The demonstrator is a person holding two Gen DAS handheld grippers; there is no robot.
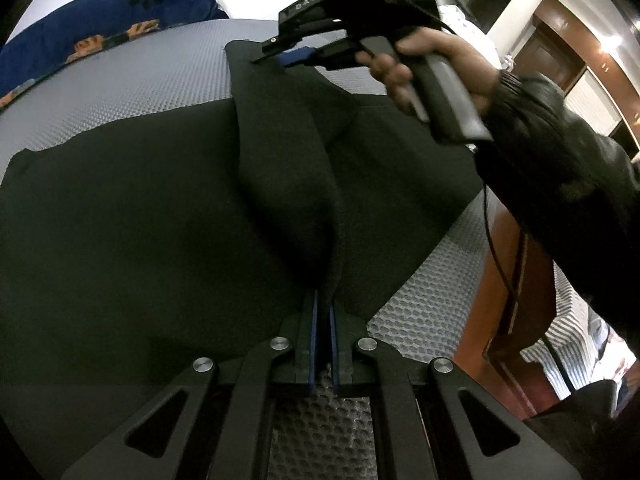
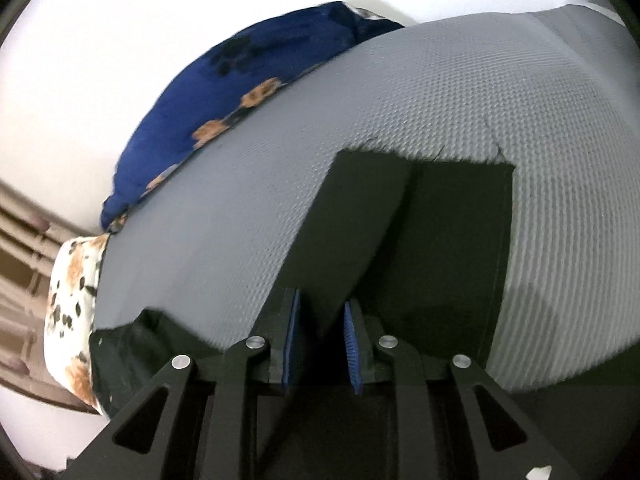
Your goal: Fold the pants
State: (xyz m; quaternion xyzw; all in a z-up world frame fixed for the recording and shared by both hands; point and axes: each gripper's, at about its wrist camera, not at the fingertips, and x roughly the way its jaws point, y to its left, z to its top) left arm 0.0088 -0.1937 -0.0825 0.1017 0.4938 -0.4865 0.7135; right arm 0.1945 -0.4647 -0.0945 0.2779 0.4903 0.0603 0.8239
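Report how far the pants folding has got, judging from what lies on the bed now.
Done: the black fabric pants lie spread on the grey textured mattress, one leg lifted over.
In hand: the left tool is clamped on that leg's near edge; the right tool straddles its far end, pads apart.
Left: laying the fold flat and folding again; no compact stack shows.

bed (image 1: 120,92) with grey textured cover. black pants (image 1: 140,220) lie spread on it, one fold raised off the surface. blue patterned pillow (image 2: 224,92) rests at its far edge.
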